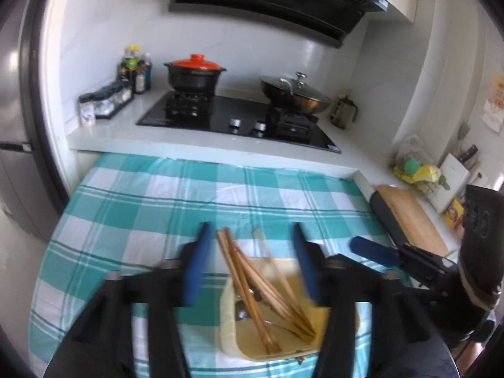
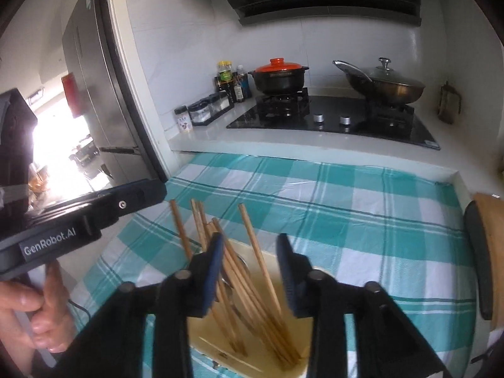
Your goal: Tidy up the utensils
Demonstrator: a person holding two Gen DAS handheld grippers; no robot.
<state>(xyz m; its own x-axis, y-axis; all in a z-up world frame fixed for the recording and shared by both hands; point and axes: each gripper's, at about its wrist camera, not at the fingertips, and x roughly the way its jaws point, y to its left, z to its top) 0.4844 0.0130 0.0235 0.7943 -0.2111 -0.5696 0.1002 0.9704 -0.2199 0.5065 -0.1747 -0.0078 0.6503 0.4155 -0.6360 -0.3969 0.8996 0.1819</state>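
Chopsticks [image 1: 249, 278] leaning in a bundle inside the cream holder [image 1: 231, 337], tips fanning upward — sitting between the wide-spread jaws of the left gripper [image 1: 252, 263], gripped by neither. Right gripper [image 2: 250, 275] likewise hovering with jaws wide, straddling the same sticks, holding nothing. Something metal, perhaps spoons, lying in the holder too — blurred. Holder standing near the front edge of the checked tablecloth [image 1: 132, 208]. Sorting looking largely done: nothing loose showing on the cloth.
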